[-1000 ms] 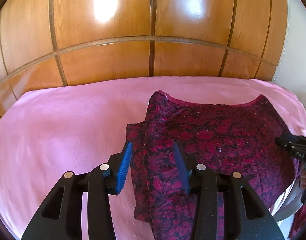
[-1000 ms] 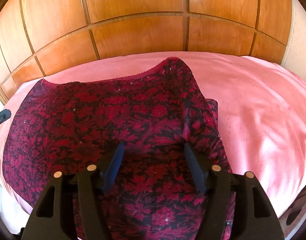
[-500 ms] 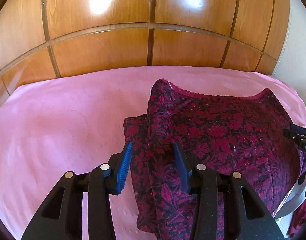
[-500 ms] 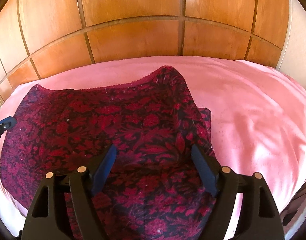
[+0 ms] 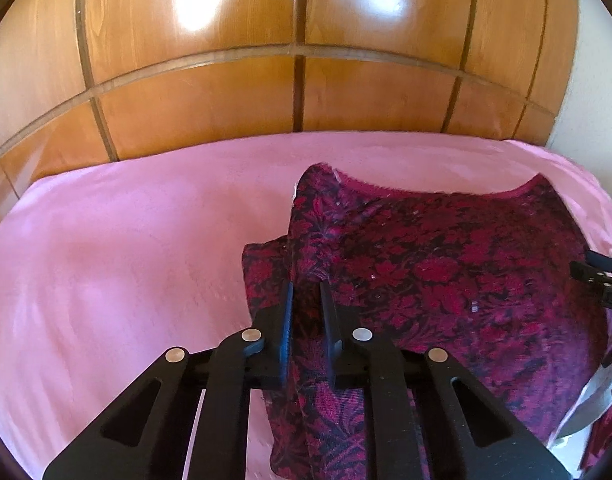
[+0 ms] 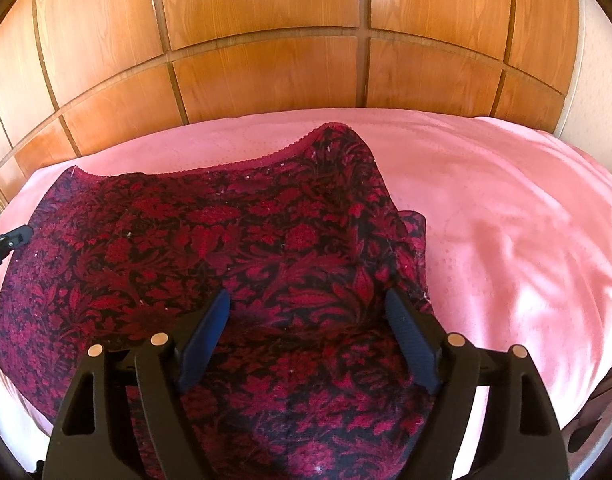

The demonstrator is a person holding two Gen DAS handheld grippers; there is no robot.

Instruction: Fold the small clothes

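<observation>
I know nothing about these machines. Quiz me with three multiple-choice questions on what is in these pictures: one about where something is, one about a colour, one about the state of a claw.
1. Where does the flowered garment lie?
A. on the pink bedsheet
B. on a wooden floor
C. hung on the wooden panels

2. What colours is the garment?
A. blue and white
B. dark red and black
C. plain green

3. How does the left claw stand?
A. wide open above bare sheet
B. out of sight
C. pinched shut on a fold of the garment

Answers:
1 A: pink sheet shows all round the cloth.
2 B: red flowers on a black ground.
3 C: its fingers squeeze a ridge of cloth, while the right claw is open over the garment.
</observation>
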